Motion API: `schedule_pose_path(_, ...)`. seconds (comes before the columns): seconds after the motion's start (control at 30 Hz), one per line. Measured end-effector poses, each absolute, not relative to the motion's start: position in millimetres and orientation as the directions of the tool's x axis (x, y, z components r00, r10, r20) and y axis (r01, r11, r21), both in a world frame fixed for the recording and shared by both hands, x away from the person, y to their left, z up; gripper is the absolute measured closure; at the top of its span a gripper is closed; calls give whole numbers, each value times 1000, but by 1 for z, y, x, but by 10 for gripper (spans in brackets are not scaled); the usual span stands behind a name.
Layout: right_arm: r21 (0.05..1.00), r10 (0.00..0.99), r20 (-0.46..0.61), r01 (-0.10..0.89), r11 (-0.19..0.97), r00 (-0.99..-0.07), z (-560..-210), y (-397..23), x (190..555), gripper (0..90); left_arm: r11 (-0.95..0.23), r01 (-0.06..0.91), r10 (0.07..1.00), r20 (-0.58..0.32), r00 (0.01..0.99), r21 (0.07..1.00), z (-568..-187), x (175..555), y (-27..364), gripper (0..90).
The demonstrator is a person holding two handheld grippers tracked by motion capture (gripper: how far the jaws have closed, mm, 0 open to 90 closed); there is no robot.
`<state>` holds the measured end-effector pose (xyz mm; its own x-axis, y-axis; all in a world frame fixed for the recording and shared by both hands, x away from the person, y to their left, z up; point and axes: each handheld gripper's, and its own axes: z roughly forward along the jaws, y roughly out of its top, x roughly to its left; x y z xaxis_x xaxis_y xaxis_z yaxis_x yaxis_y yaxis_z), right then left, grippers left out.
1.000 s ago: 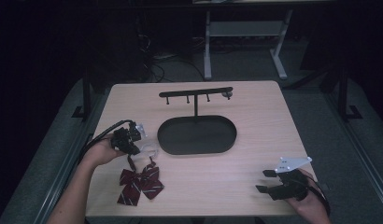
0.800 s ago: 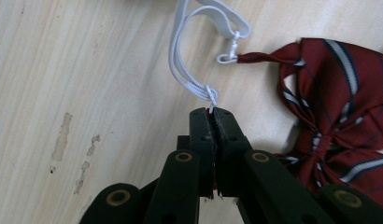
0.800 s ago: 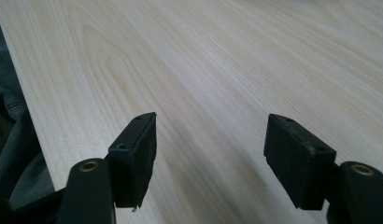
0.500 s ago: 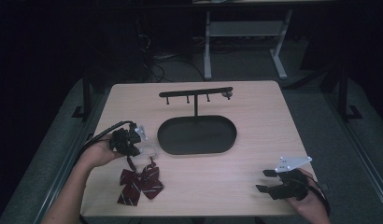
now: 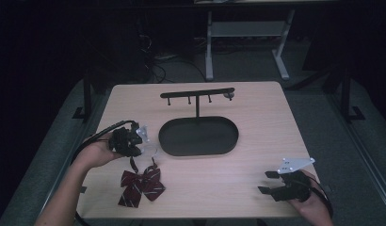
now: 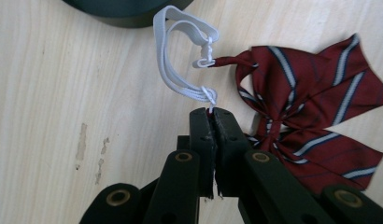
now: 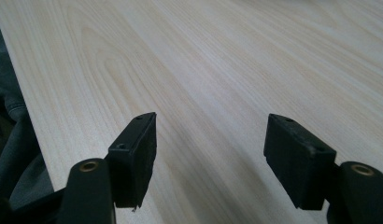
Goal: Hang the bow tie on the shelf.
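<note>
Left tool (image 6: 212, 112), bow tie strap (image 6: 180, 70) slightly nearer.

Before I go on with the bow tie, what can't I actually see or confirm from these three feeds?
- Exactly where the left hand-held gripper pinches the white elastic strap: left gripper view, hidden between the closed jaws.
- Bow tie: left gripper view, its lower part is covered by the gripper body.
- Pegs under the stand's crossbar: high view, too small and dim to tell their shape.
- Tray: left gripper view, cut off by the top edge.
</note>
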<state>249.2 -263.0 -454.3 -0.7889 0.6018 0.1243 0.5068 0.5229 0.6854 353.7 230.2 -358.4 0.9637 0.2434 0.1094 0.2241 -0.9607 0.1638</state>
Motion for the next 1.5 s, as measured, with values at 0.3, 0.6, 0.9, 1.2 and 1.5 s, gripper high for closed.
schedule_pose_path(0.3,687,603,124,507,521,-788,-454,-263,249,340,-969,189,210,136,968,157,-340,346,225,874)
schedule_pose_path(0.6,688,606,125,509,518,-786,-453,-263,249,340,-980,137,160,164,973,144,-322,336,216,874)
schedule_pose_path(0.9,692,602,117,500,521,-789,-453,-264,249,340,-985,97,124,193,973,140,-304,329,206,873)
schedule_pose_path(1.2,696,602,117,498,518,-790,-453,-265,249,340,-988,74,101,202,974,136,-295,326,198,874)
schedule_pose_path(1.5,699,601,119,497,515,-790,-453,-265,250,341,-988,62,90,207,974,138,-286,328,193,874)
